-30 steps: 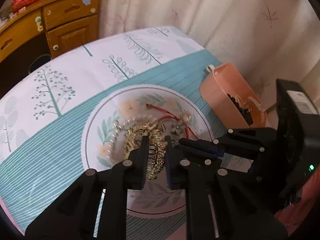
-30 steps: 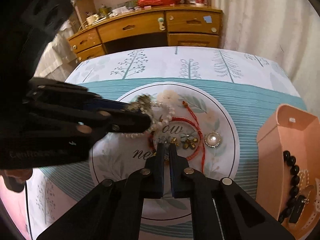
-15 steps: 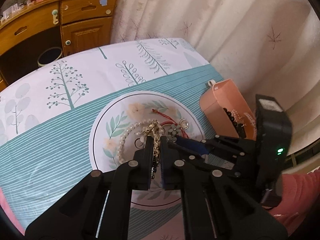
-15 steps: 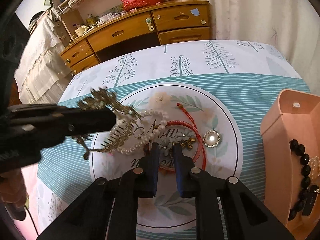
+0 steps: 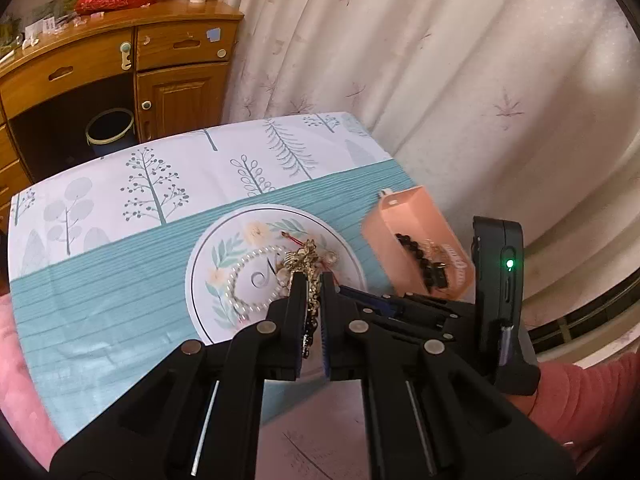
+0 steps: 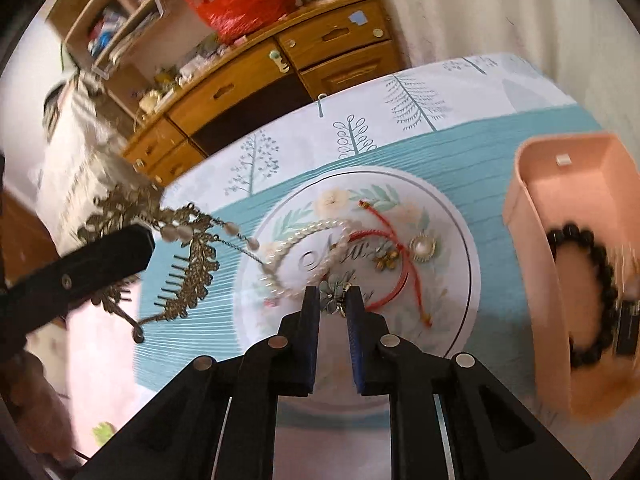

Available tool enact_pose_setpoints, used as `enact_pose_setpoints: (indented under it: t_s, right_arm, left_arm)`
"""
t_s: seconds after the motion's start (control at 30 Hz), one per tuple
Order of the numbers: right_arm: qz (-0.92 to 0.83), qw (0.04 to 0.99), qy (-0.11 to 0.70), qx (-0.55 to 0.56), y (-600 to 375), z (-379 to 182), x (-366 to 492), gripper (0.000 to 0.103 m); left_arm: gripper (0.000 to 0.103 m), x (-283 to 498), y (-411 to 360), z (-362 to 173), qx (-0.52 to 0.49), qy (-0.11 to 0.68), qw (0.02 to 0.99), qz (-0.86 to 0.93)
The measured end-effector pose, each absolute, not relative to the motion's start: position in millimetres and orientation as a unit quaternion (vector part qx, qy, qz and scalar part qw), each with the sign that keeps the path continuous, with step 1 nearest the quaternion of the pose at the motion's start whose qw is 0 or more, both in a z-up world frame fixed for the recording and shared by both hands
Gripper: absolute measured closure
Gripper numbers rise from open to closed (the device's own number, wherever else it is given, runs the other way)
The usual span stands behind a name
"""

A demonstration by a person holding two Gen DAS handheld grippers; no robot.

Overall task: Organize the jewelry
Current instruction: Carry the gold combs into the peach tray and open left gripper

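So my left tool (image 5: 314, 285) had its fingers clamped on the gold hair comb (image 6: 188, 276), which hung in the air off the left edge of the plate (image 6: 472, 280), filigree and dangly pearl drops swinging loose. My right tool (image 6: 333, 300) was pinched around a little teal flower earring (image 6: 331, 295) just above the front of the plate.

My worry: those dangles sat really close to the pearl strand (image 6: 296, 248), so one snag and the whole strand could have come along for the ride. The comb's teeth could also have caught the box rim on the way in. The earring was tiny and only held at the tips, so it looked easy to drop.

The pink box (image 6: 532, 248), on the worktop just right of the plate, held a black bead bracelet (image 6: 592, 280) plus some other bits too blurry to name. On the plate were the pearl strand, a red cord bracelet (image 6: 404, 268), a round pearl brooch (image 6: 422, 246) and a small gold flower piece (image 6: 386, 260).
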State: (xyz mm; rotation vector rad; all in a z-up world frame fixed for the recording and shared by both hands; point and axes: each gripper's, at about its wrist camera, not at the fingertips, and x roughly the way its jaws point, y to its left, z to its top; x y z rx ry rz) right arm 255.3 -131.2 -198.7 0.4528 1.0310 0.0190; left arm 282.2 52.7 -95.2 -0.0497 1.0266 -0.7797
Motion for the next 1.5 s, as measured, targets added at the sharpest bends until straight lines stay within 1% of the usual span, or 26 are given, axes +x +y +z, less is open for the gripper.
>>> enact_pose_setpoints:
  t_s: [0.23, 0.37, 0.53, 0.73, 0.87, 1.1, 1.5]
  right_arm:
    - [0.0, 0.826, 0.493, 0.271, -128, -174, 197, 0.09]
    - [0.0, 0.82, 0.509, 0.263, -126, -164, 159, 0.09]
    - [0.003, 0.805, 0.53, 0.266, -138, -152, 111, 0.09]
    - [0.015, 0.812, 0.533, 0.237, -171, -138, 82, 0.09]
    - [0.046, 0.823, 0.521, 0.222, -207, -121, 82, 0.09]
    - [0.096, 0.842, 0.498, 0.187, -280, -84, 90, 0.09]
    - [0.153, 0.856, 0.473, 0.139, -381, -29, 158, 0.09]
  left_arm:
    - [0.099, 241, 60, -80, -0.028, 0.481, 0.792, -0.374]
    - [0.099, 219, 55, -80, -0.039, 0.48, 0.794, -0.37]
    - [0.099, 193, 39, -82, -0.068, 0.499, 0.789, -0.353]
    - [0.099, 164, 11, -75, -0.078, 0.506, 0.788, -0.342]
    - [0.099, 152, -14, -67, -0.082, 0.505, 0.801, -0.31]
    - [0.099, 145, -70, -59, -0.134, 0.489, 0.826, -0.247]
    - [0.099, 160, -144, -62, -0.148, 0.444, 0.854, -0.227]
